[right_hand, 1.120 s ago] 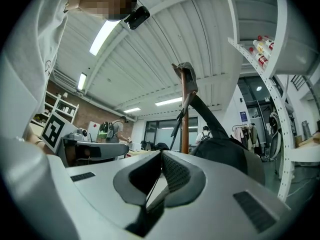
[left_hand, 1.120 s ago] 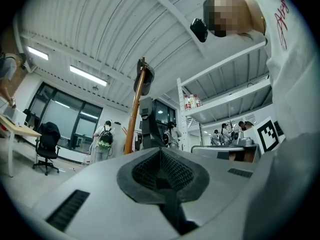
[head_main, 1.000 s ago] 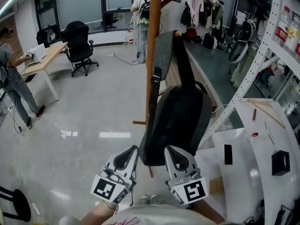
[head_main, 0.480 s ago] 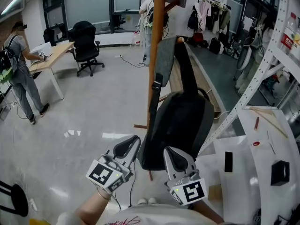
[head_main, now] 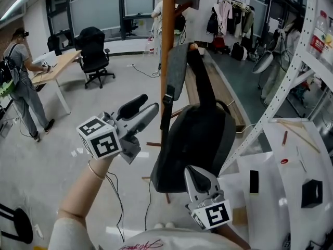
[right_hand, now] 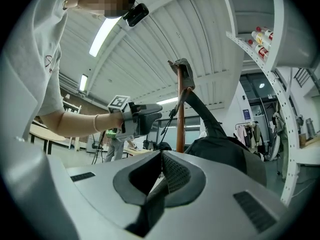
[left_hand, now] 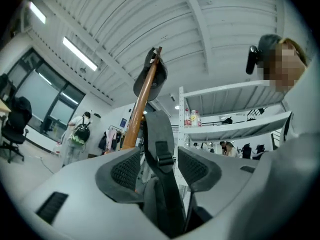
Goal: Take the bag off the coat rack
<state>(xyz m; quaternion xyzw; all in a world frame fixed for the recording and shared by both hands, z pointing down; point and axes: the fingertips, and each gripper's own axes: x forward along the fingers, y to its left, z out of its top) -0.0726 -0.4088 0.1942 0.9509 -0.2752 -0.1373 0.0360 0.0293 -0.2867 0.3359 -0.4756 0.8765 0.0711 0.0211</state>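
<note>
Coat rack pole [head_main: 166, 61] upright, mid-frame in the head view. The black bag [head_main: 197, 145] is not off yet: it hangs on the pole's 3 o'clock side, its grey strap [head_main: 175, 69] looped over a peg up top.

Left gripper [head_main: 148, 104] is at about 10 o'clock of the bag, level with the strap's buckle [head_main: 167, 95] and just at its 9 o'clock. Its fingers [left_hand: 125, 171] are wide apart and opening. In the left gripper view the strap and buckle run up between them, with a gap to each pad, so no grip.

Right gripper [head_main: 195, 173] is at 6 o'clock of the bag, up against the bottom edge. Its fingers [right_hand: 172, 176] are closed, pads meeting at the tips. Can't see anything pinched between them.

Diff vs a second ago:
- The left gripper was low, side by side with the right one at the bag's bottom, fingers closed. It is now raised to the strap.
- The right gripper is in roughly the same spot, unchanged.
- The bag hangs the same.
</note>
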